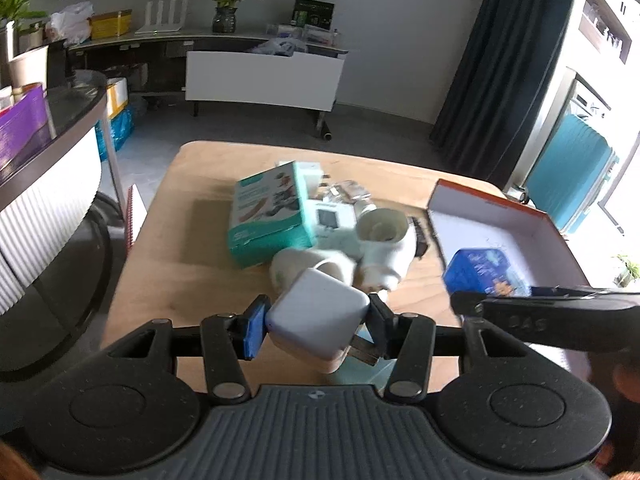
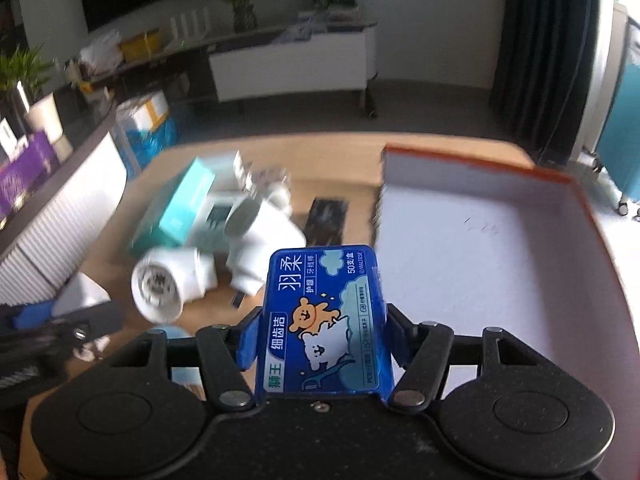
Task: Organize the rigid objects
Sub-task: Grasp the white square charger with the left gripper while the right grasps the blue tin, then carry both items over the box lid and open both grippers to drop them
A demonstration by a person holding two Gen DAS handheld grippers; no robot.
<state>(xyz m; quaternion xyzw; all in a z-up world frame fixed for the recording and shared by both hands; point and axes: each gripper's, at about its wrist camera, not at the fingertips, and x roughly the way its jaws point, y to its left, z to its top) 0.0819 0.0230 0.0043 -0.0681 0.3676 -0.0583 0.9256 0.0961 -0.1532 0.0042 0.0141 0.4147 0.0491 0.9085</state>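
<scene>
Left tongs (image 1: pixel 316 322) nearest me, clamped on one white rounded adapter block (image 1: pixel 318 320), held clear above the near edge of the table (image 1: pixel 192 248). Right tongs (image 2: pixel 320 334) gripping one blue floss-pick box (image 2: pixel 324 320) by its long sides, pads pressing both edges; it hangs just left of the open orange-rimmed box (image 2: pixel 500 256), not yet over its floor. From the left view the same blue box shows near the tray's near-left corner, with the right tongs' black arm crossing in front. My read: the step in hand is carrying both pieces to the orange-rimmed box, which looks empty so far. To do it well I would bring the blue box right, past the near wall, lower it flat into a corner before letting go, and keep the two tongs apart, since they are near each other here. The adapter should follow beside it, set down rather than dropped. Farther out, mid-table, the unsorted heap: one teal carton (image 1: pixel 268 220), one small white device with a screen (image 1: pixel 330 220), two white cylindrical fittings (image 2: pixel 168 284), a clear packet behind, too blurred to name. One dark flat strip (image 2: pixel 326 220) lies between heap and tray. Count of trays: one.
</scene>
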